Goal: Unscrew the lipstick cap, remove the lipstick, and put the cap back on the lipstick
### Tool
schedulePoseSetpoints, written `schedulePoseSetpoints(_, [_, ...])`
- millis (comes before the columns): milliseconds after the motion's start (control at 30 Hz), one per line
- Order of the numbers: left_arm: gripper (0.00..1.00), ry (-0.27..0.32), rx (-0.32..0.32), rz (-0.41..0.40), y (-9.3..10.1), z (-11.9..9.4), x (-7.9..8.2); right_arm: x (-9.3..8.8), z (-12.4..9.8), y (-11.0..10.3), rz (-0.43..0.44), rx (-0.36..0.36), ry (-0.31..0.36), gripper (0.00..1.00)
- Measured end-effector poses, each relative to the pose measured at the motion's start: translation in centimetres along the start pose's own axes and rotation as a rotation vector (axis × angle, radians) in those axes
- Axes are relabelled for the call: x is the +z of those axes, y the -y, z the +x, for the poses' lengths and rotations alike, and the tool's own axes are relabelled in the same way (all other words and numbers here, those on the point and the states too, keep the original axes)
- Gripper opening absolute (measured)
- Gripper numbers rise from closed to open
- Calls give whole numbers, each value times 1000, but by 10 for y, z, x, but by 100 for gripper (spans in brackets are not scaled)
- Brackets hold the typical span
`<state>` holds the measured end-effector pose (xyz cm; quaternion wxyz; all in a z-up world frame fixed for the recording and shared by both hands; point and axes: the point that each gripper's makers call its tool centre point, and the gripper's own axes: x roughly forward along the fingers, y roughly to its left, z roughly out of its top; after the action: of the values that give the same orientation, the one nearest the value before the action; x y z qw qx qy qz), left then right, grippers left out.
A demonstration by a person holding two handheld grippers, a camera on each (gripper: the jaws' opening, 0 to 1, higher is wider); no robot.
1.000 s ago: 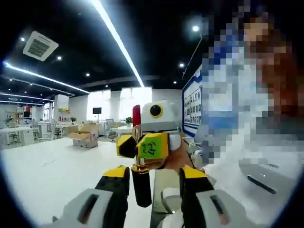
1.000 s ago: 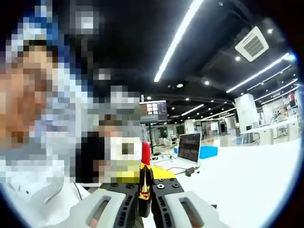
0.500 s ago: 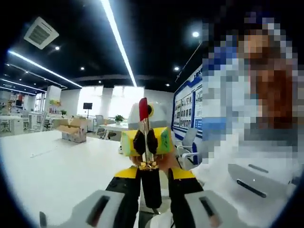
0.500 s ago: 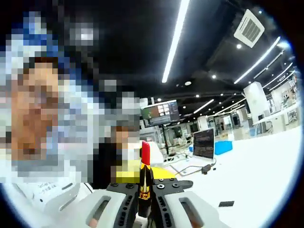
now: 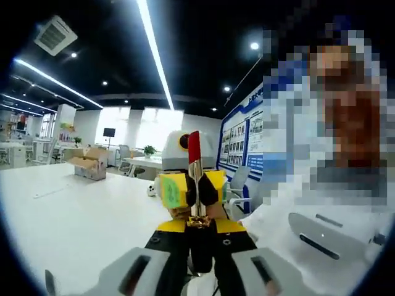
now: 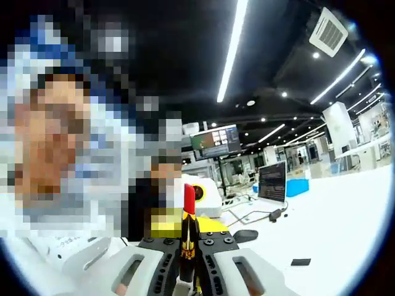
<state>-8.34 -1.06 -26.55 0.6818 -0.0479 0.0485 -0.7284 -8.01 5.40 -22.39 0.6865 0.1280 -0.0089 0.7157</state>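
Observation:
The lipstick (image 5: 194,148) stands upright with its red tip on top, a gold collar below it and a black base (image 5: 201,246) at the bottom. My left gripper (image 5: 200,239) is shut on that black base. My right gripper (image 5: 189,190), with yellow jaws, faces me from behind and is clamped on the tube just above the gold collar. In the right gripper view the same lipstick (image 6: 189,200) rises between the shut pads of my right gripper (image 6: 187,248), with the left gripper's yellow jaws behind it.
A white table (image 5: 68,213) stretches to the left, with a cardboard box (image 5: 86,166) far back. A person in a white sleeve (image 5: 308,216) is close on the right. On the other table (image 6: 339,228) sit a laptop (image 6: 273,182), a black mouse (image 6: 245,235) and a blue box (image 6: 297,187).
My left gripper's jaws, open a second ago around the hanging black base, have shut on it. The right gripper has kept its hold. Both views shifted a little.

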Motion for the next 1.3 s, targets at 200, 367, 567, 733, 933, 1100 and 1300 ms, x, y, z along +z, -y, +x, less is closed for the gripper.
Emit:
schedulePoseSetpoints(200, [15, 1, 28, 7, -3, 0, 1, 1, -1, 2, -17, -19, -5, 6])
schedulePoseSetpoints(367, [15, 0, 47, 21, -4, -1, 2, 2, 0, 2, -25, -28, -3, 6])
schedulePoseSetpoints(567, [14, 6, 59, 26, -8, 0, 4, 4, -3, 4, -38, -48, -2, 6])
schedulePoseSetpoints(733, [14, -3, 103, 50, -14, -2, 4, 5, -4, 10, -49, -70, -2, 6])
schedulePoseSetpoints(933, [14, -27, 176, 86, -26, -4, 1, 4, -5, 20, -88, -143, -17, 6])
schedulePoseSetpoints(1100, [14, -28, 250, 118, -37, -8, 3, 5, -4, 28, -118, -191, -13, 6])
schedulePoseSetpoints(1300, [14, -41, 323, 159, -45, -8, 5, 8, -7, 35, -118, -228, 3, 6])
